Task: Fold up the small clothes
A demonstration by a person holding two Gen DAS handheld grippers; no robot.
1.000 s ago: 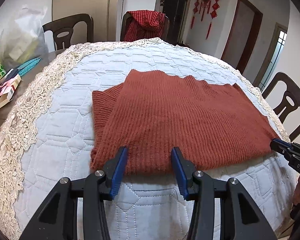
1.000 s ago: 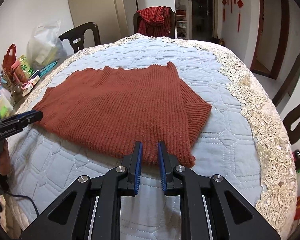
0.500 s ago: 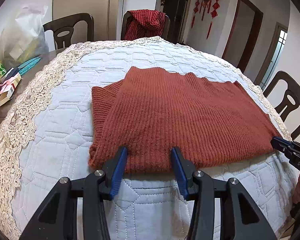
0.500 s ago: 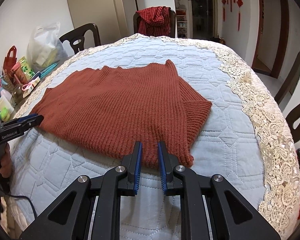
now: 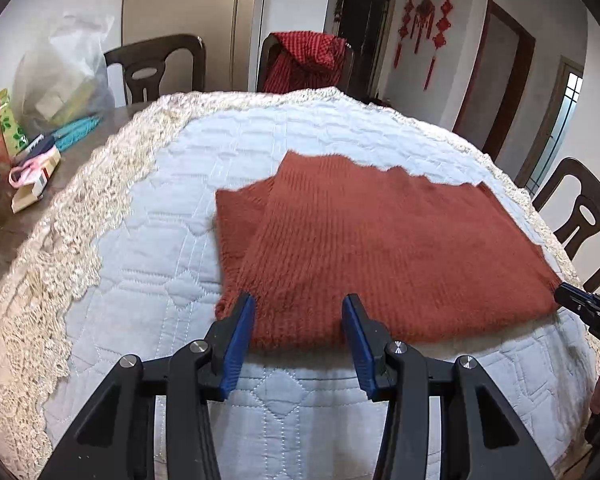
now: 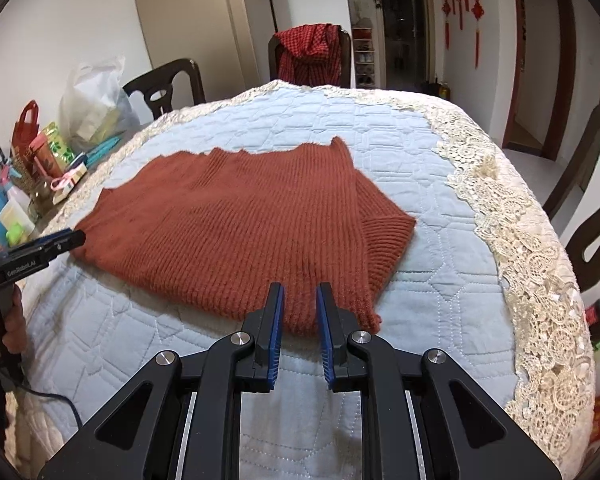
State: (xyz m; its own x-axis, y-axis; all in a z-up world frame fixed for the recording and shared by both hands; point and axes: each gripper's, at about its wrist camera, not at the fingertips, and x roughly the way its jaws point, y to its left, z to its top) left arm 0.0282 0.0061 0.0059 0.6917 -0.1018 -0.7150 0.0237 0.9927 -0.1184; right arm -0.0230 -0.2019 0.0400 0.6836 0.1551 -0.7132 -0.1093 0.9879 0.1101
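Observation:
A rust-red knitted sweater point(image 5: 380, 240) lies flat on the pale blue quilted table cover point(image 5: 160, 260), one sleeve folded in under its left side. My left gripper point(image 5: 298, 298) stands open, its blue pads wide apart over the sweater's near hem by the left corner. In the right wrist view the same sweater point(image 6: 240, 232) shows a folded sleeve on its right. My right gripper point(image 6: 301, 286) has a narrow gap between its pads, with the near hem lying flat in that gap. Each gripper shows in the other's view: the right gripper point(image 5: 572, 296), the left gripper point(image 6: 70, 238).
A lace border point(image 6: 520, 240) rims the cover. Dark wooden chairs point(image 5: 580, 216) ring the table, one draped with a red checked garment point(image 5: 304, 60). A white plastic bag point(image 5: 64, 76) and small boxes and packets point(image 6: 40, 168) crowd the table's left side. A hand point(image 6: 8, 320) holds the left gripper's handle.

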